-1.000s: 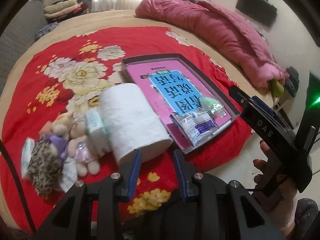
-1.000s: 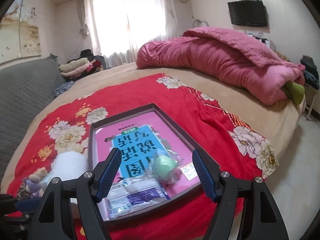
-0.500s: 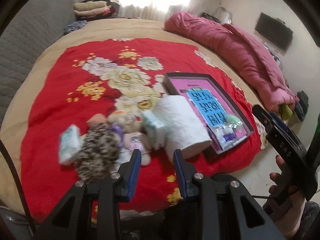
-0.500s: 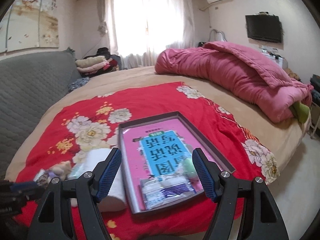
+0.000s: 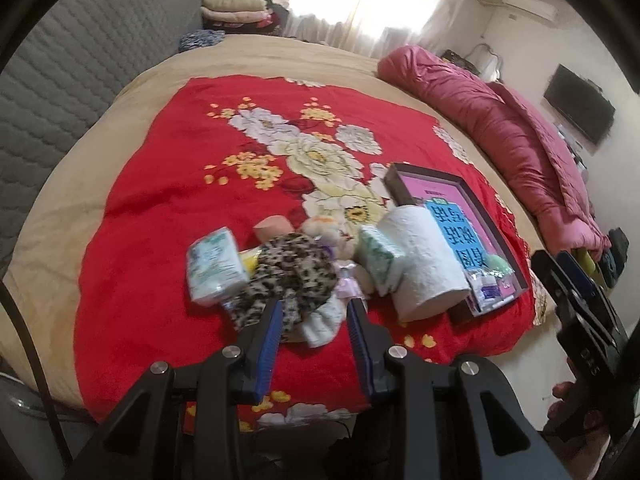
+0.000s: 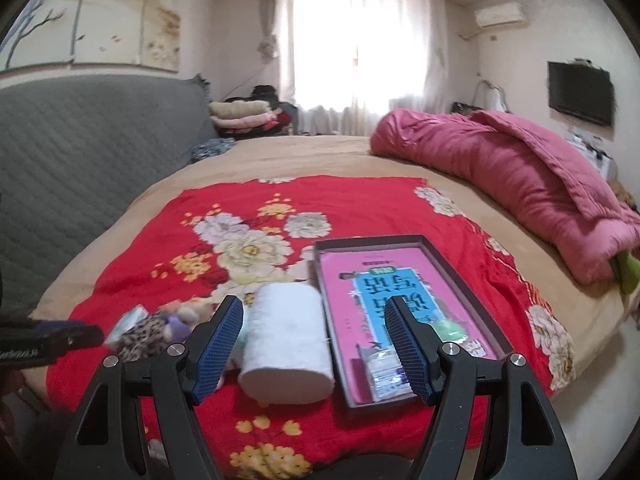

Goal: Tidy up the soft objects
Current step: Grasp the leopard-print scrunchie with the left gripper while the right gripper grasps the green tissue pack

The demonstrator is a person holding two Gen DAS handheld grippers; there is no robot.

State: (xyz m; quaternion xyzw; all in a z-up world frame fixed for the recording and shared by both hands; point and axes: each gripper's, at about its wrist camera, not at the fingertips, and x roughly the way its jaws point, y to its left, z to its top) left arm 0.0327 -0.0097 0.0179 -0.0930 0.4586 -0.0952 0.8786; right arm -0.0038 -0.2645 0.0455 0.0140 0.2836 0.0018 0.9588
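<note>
Sorting looks to be only partly done: a shallow dark-rimmed tray with a pink and blue printed liner [image 6: 412, 240] lies on the red floral blanket [image 5: 160, 200] near the bed's front edge, and just a few small things sit at its near end. I count two there for certain, a pale green rounded soft piece [image 6: 452, 330] and one clear plastic packet with blue print [image 6: 386, 372]; there may be a second packet under it, but I cannot tell.

Left of the tray, touching its long side, lies one white paper roll [image 5: 424, 264] on its side. Beyond that is the heap still to be dealt with: one leopard-print fabric piece [image 5: 292, 276], one small cream plush toy [image 5: 332, 232], two wrapped tissue packs, a white one [image 5: 216, 268] at the heap's left and a green-patterned one [image 5: 374, 258] leaning on the roll, and a bit of white cloth [image 5: 320, 326] at the front.

Neither tool holds anything. The left gripper [image 5: 316, 332] hangs just above the leopard piece and white cloth, jaws partly apart with nothing pinched. The right gripper [image 6: 314, 346] has its jaws spread wide, framing the roll and the tray's near edge from above.

I judge the step in hand to be choosing the next item. The left tool seems best placed: it needs to drop onto the leopard piece, close gently on a fold, and carry it clear without dragging the neighbours.
</note>
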